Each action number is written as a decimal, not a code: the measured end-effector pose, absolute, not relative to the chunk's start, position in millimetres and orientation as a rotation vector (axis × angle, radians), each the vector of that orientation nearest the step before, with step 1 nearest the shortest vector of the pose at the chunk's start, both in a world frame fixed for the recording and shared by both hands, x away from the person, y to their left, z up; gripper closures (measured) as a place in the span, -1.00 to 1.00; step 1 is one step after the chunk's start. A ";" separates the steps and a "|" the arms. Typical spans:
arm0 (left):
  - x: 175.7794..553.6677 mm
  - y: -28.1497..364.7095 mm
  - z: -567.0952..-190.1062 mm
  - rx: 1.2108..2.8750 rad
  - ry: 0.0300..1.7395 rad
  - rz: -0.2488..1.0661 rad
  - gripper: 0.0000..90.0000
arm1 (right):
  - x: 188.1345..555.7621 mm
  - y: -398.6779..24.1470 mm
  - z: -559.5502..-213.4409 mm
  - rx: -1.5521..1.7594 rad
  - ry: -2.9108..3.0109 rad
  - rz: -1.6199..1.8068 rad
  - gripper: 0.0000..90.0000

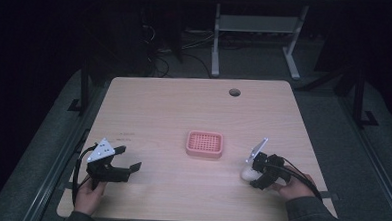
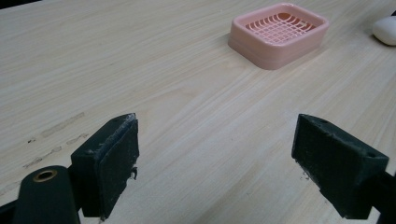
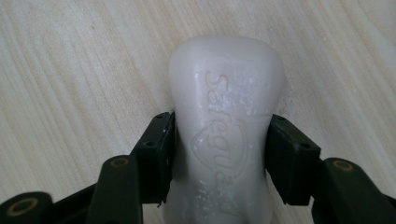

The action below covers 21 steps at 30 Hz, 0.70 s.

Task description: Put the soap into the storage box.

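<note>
A white soap bar [image 3: 226, 102] with embossed lettering lies on the wooden table, near its front right [image 1: 247, 175]. My right gripper [image 3: 219, 140] is shut on it, one black pad pressed against each long side; in the high view the right gripper [image 1: 256, 171] sits low over the table. A pink soap dish [image 1: 189, 143] with a grid floor rests empty at the table's middle, left of the soap. My left gripper [image 1: 130, 157] hovers at the front left, open, with nothing between its jaws [image 2: 215, 149]. From there the dish [image 2: 261, 51] and the soap [image 2: 385, 30] lie ahead to the right.
The light wooden table [image 1: 159, 104] has a round cable hole [image 1: 234, 92] near its far edge. Beyond it stand the white legs of another desk [image 1: 216, 46] and loose cables on a dark floor. A person's hands hold both grippers at the near edge.
</note>
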State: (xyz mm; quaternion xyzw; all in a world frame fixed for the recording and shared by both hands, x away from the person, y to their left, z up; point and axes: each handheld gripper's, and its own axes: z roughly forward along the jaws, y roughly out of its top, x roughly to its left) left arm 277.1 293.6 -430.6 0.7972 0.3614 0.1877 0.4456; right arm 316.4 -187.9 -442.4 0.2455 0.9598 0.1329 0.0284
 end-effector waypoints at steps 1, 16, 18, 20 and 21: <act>277.2 293.6 -430.6 1.975 0.896 0.465 -0.68 | 316.7 -188.3 -442.5 0.764 2.966 0.419 0.05; 276.9 294.8 -429.9 1.966 0.898 0.467 -0.68 | 311.3 -186.5 -438.7 0.712 2.948 0.409 0.09; 276.9 295.0 -429.6 1.969 0.899 0.467 -0.68 | 310.9 -186.3 -435.5 0.705 2.937 0.429 0.09; 276.8 294.7 -429.7 1.966 0.897 0.468 -0.68 | 311.8 -183.8 -428.6 0.689 2.929 0.425 0.09; 276.9 294.7 -429.6 1.966 0.896 0.469 -0.68 | 312.3 -182.7 -426.0 0.686 2.930 0.429 0.09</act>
